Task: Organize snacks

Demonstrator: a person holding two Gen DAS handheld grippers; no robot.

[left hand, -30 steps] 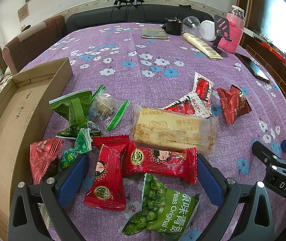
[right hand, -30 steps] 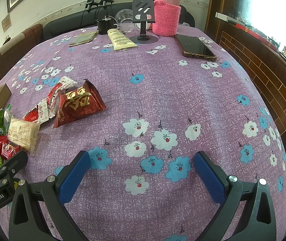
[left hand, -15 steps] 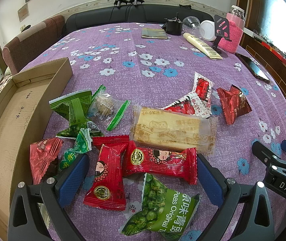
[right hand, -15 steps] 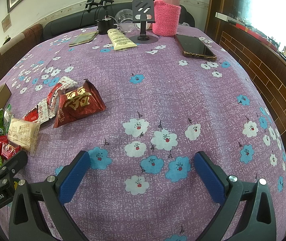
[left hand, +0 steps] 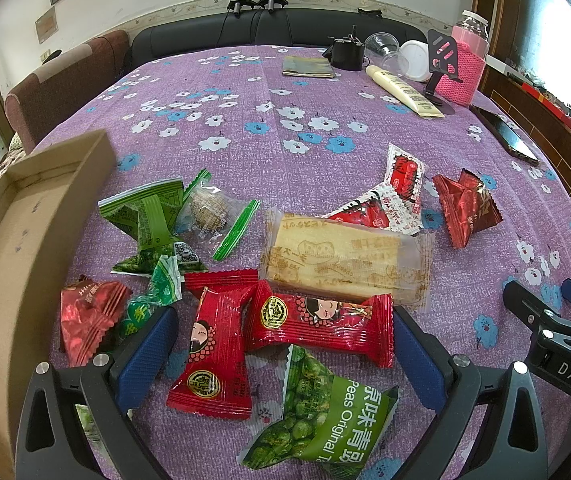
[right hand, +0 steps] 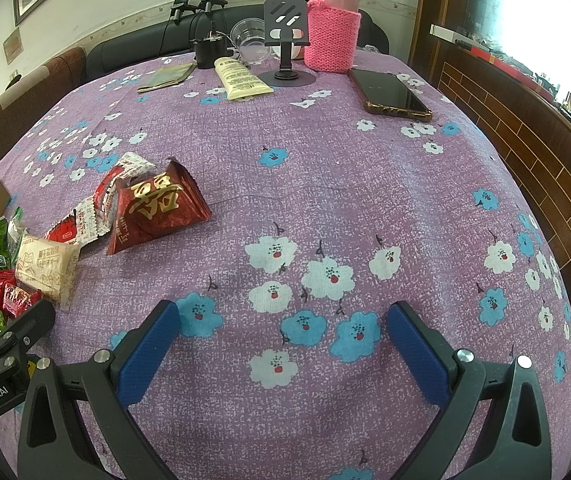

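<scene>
Snack pile under left gripper, right gripper over bare cloth.

Left wrist: green peas bag point(left hand: 325, 412) was cut off at frame bottom; cardboard box point(left hand: 9, 248) blurred, left of pile. Left gripper point(left hand: 281, 354) was spread wide, empty, straddling two red packets point(left hand: 313, 320). Right wrist: pile was clipped at left edge; red pyramid packet point(right hand: 157, 208) ahead-left, phone point(right hand: 389, 92) far. Right gripper point(right hand: 283, 348) was wide apart, holding nothing.
</scene>
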